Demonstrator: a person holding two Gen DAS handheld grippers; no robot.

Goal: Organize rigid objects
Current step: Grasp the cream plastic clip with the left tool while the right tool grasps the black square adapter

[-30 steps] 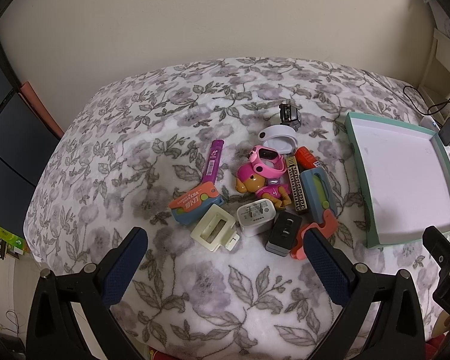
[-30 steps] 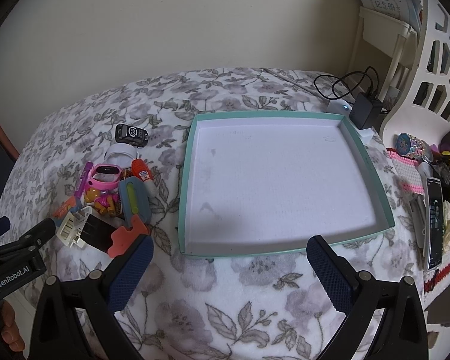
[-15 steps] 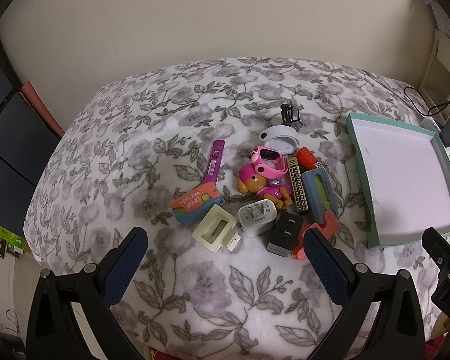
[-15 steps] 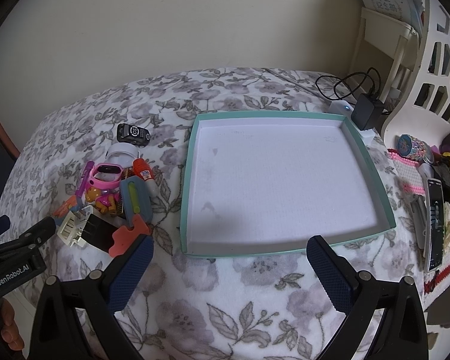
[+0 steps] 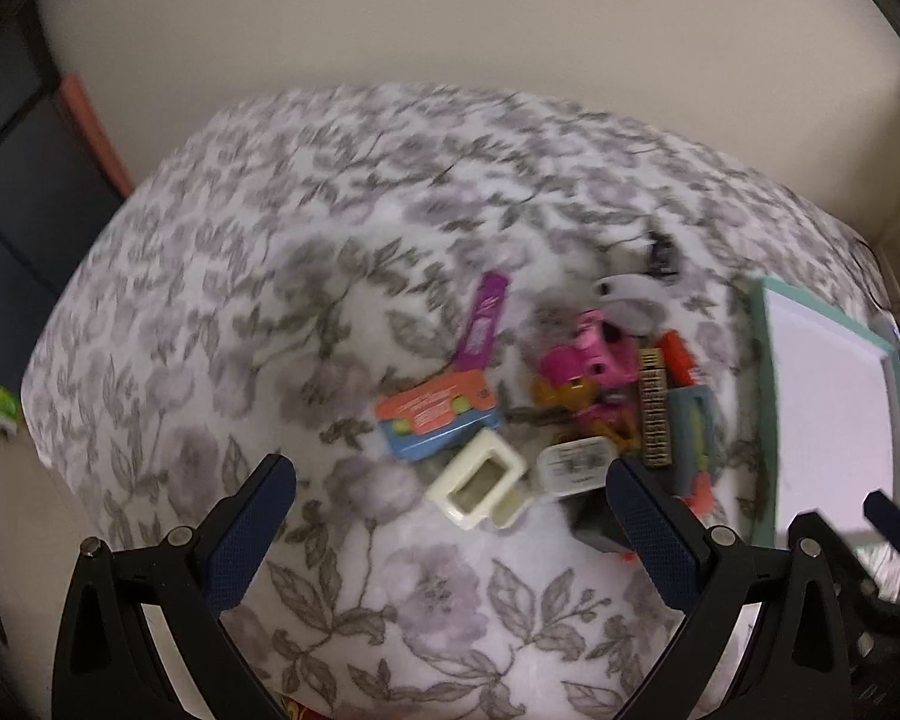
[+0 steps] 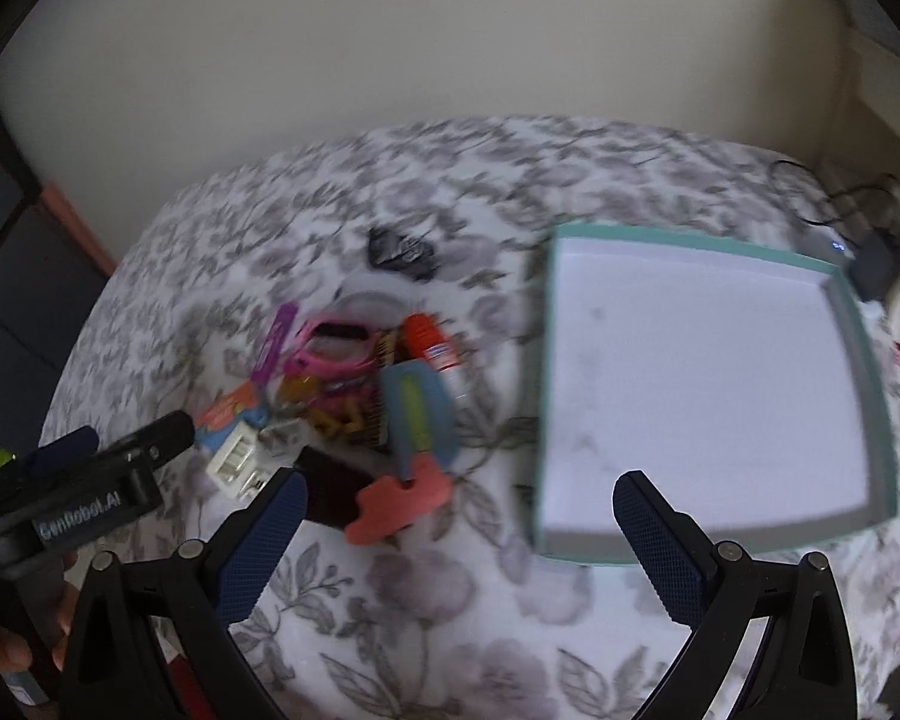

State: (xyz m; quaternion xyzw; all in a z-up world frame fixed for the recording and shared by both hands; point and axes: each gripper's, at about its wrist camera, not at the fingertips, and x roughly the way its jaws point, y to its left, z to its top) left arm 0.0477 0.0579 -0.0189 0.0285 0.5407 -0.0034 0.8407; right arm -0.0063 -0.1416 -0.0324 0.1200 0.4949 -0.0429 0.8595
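Observation:
A pile of small rigid objects lies on the floral bedspread: a cream plastic clip (image 5: 480, 486), a white charger (image 5: 573, 463), an orange-and-blue card holder (image 5: 435, 414), a purple tube (image 5: 483, 324), a pink toy watch (image 5: 588, 354) and a black block (image 5: 594, 519). A teal-rimmed white tray (image 6: 708, 246) stands right of the pile and holds nothing. My left gripper (image 5: 450, 534) is open just before the clip. My right gripper (image 6: 459, 540) is open above the bedspread between an orange clip (image 6: 399, 501) and the tray's near edge.
A black toy car (image 6: 399, 249) lies behind the pile. A charger and cables (image 6: 870, 252) sit behind the tray at the far right. The bed's rounded edge drops off at the left beside dark furniture (image 5: 6, 180). The left gripper body (image 6: 72, 498) shows in the right wrist view.
Both grippers have moved forward and to the left, closer to the pile. Both views are now motion-blurred. The objects and the tray have not moved.

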